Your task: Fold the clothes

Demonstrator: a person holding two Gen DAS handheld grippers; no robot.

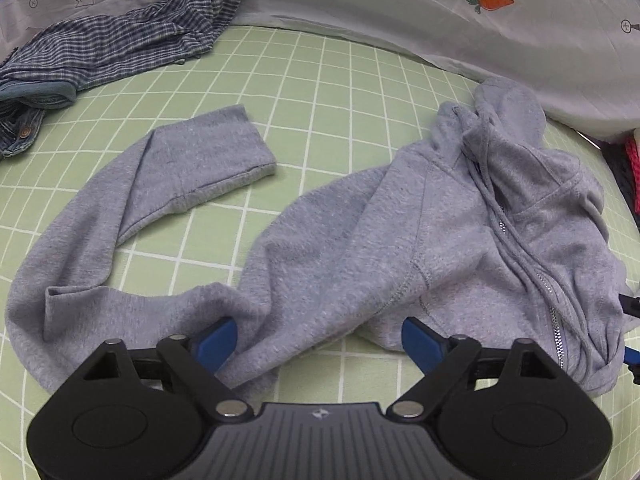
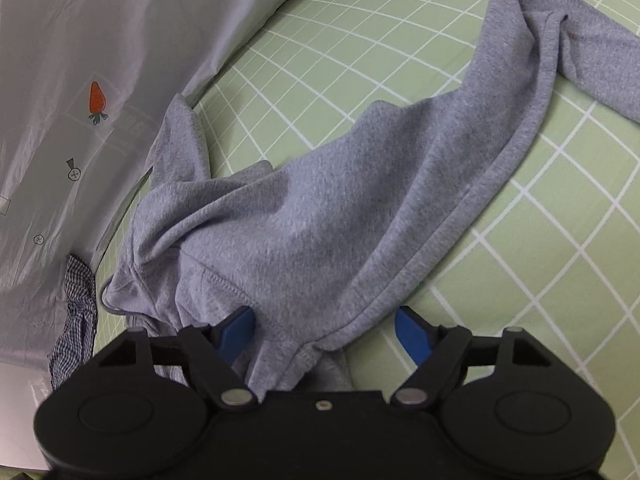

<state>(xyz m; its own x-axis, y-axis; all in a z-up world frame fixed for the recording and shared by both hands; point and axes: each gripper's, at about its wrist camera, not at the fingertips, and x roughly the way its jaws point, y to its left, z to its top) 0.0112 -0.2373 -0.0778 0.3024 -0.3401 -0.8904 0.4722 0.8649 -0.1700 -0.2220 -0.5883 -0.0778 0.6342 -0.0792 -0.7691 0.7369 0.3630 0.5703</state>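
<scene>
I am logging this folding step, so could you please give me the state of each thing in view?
Grey hoodie: unfolded, rumpled, zip partly open, one sleeve bent back.
Striped shirt: crumpled, unfolded.
Left gripper: open, hoodie fabric between its fingers.
Right gripper: open, hoodie edge between its fingers.

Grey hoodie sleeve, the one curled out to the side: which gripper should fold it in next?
Probably left. The left gripper sits at the grey hoodie beside its sleeve; the right gripper is at the body hem.

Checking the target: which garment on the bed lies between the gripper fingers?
The grey hoodie, spread before both open grippers; the striped shirt lies bunched far off.
</scene>
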